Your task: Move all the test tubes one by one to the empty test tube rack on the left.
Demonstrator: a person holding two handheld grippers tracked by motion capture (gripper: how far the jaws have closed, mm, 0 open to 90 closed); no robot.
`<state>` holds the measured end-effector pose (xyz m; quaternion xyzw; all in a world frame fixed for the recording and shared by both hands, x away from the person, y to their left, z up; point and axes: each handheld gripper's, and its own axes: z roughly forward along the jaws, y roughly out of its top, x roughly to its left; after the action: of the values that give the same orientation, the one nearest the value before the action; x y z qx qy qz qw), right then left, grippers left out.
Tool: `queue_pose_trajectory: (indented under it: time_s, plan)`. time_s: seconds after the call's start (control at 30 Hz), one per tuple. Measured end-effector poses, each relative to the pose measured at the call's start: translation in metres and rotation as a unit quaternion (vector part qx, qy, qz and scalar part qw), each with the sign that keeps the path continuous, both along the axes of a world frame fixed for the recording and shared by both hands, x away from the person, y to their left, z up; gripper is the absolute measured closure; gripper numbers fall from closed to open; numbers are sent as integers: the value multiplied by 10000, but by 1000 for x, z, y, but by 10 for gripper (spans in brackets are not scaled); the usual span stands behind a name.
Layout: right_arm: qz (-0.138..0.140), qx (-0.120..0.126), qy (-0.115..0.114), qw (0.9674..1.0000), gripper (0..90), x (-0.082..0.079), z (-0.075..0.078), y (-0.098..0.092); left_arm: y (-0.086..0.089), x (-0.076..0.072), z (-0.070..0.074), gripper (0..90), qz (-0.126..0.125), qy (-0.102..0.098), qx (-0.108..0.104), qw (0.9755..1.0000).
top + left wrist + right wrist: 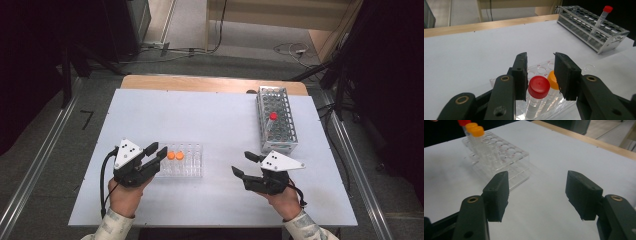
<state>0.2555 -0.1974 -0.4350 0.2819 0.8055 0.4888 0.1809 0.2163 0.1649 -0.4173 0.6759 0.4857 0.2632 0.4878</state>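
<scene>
Two orange-capped tubes (pixel 175 155) stand in the clear rack (pixel 192 167) at about 8 o'clock from the table's (pixel 215 120) middle. The red-capped tube (pixel 539 87) stands just beside them, in a hole at the rack's end. The left gripper (pixel 540 58) straddles that red cap with its jaws parted: one pad sits against the cap or very near it, and the other stands off with a gap showing.

The main risk seems to be a sideways drag. If the near pad catches on the ribbed cap as the hand lifts away, the tube could tilt or ride up out of its hole. It could also knock the orange cap (pixel 552 79) behind it. The rack is light, glossy acrylic on a smooth white tabletop, so a nudge would probably slide it.

The tubes are slim, clear plastic cylinders with round screw caps. The pads are matte black, flat and slightly rough.

The right gripper (pixel 241 163) rests at 5 o'clock, jaws wide and empty. At 2 o'clock a perforated metal rack (pixel 285 131) holds another red-capped tube (pixel 273 116), leaning.
</scene>
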Motion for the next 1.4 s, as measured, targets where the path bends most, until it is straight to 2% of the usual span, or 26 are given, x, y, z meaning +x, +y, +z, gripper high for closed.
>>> queue_pose_trajectory:
  time_s: [0.07, 0.17, 0.3, 0.53, 0.67, 0.77, 0.93, 1.07, 1.17, 1.4]
  plan:
    - [-184, 38, -20, 9998, 338, 4, 1, -4, -1, 0, 0, 585, -5, -3, -24, 10000]
    - [-438, 47, 2, 9990, 335, 13, -1, -12, -3, 0, 0, 575, -54, -10, 0, 10000]
    - [-874, 62, 8, 9962, 335, 28, -2, -25, -5, 0, 1, 481, -40, -2, -5, 10000]
    - [-1475, 130, -40, 9890, 345, 51, 1, -41, -11, 0, 1, 335, -31, 22, 19, 10000]
    - [-1795, 187, -34, 9836, 360, 64, 1, -49, -12, 0, 1, 299, 2, 25, 6, 10000]
    - [-1961, 56, -97, 9805, 365, 71, -1, -52, -12, 0, 1, 293, 21, -5, 15, 10000]
    - [-2178, 61, -130, 9759, 373, 81, -1, -58, -13, -2, 3, 290, 26, -94, -17, 10000]
    - [-2359, 42, -106, 9717, 383, 91, -3, -62, -16, -3, 3, 269, -3, -145, 42, 9999]
    - [-2408, 59, -94, 9705, 407, 97, -5, -63, -16, -4, 3, 268, -23, -150, 44, 9999]
    - [-2411, 25, -178, 9703, 504, 109, -12, -57, -15, -4, 4, 269, 1, -184, 21, 9998]
